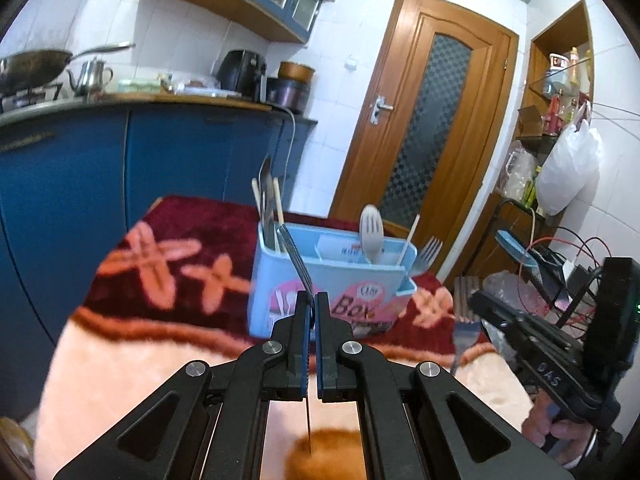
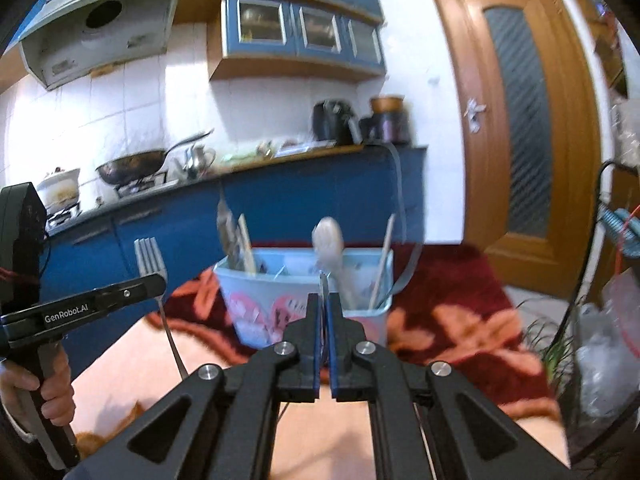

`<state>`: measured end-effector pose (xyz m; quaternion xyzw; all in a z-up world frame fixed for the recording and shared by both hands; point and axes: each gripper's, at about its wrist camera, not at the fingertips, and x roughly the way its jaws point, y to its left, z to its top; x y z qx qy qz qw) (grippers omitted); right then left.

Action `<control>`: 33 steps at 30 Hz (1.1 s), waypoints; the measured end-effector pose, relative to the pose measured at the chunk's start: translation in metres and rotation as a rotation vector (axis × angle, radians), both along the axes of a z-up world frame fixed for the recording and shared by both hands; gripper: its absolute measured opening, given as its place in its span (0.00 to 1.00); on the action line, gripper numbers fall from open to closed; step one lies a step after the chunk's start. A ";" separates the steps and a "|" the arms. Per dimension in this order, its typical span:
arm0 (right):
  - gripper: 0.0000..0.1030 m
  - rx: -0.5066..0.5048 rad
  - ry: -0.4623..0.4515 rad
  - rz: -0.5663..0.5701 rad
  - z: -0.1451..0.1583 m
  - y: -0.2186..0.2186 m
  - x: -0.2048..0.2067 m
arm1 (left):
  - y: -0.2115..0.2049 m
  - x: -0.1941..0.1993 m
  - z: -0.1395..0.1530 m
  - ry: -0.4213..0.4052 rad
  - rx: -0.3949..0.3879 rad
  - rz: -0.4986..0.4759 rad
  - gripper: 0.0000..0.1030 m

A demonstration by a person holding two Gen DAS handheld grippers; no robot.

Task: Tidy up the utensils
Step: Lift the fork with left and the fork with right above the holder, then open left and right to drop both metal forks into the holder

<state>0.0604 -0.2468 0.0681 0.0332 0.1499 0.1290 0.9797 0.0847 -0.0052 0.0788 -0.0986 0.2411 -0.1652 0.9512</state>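
My left gripper [image 1: 313, 300] is shut on a metal fork [image 1: 298, 260] seen edge-on, tines up and handle hanging below the fingers. The right wrist view shows that fork [image 2: 150, 256] upright in the left gripper [image 2: 160, 280]. My right gripper [image 2: 323, 302] is shut on a second fork [image 2: 323, 280], a thin edge between the pads. The left wrist view shows this fork [image 1: 466, 332] upright at the right gripper [image 1: 474, 304]. A light blue utensil box [image 1: 332, 280] [image 2: 304, 284] stands just beyond both grippers, holding a white slotted spoon [image 1: 370, 232], chopsticks and metal cutlery.
A red and peach blanket [image 1: 160, 280] covers the table. Another fork [image 1: 428, 252] sticks up at the box's right end. Blue cabinets [image 1: 120, 160] and a counter with a wok stand behind. A wooden door [image 1: 420, 120] is at the back right; wires and bags [image 1: 560, 248] crowd the right.
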 end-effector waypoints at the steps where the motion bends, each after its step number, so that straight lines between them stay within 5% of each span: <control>1: 0.04 -0.005 -0.023 -0.020 0.005 -0.002 -0.001 | 0.000 0.002 0.004 -0.011 0.003 0.004 0.01; 16: 0.04 -0.010 -0.097 -0.140 0.032 -0.029 0.007 | 0.001 0.034 0.084 -0.223 0.017 0.074 0.01; 33: 0.04 -0.068 -0.162 -0.199 0.063 -0.034 0.021 | -0.015 0.067 0.091 -0.266 -0.016 0.055 0.01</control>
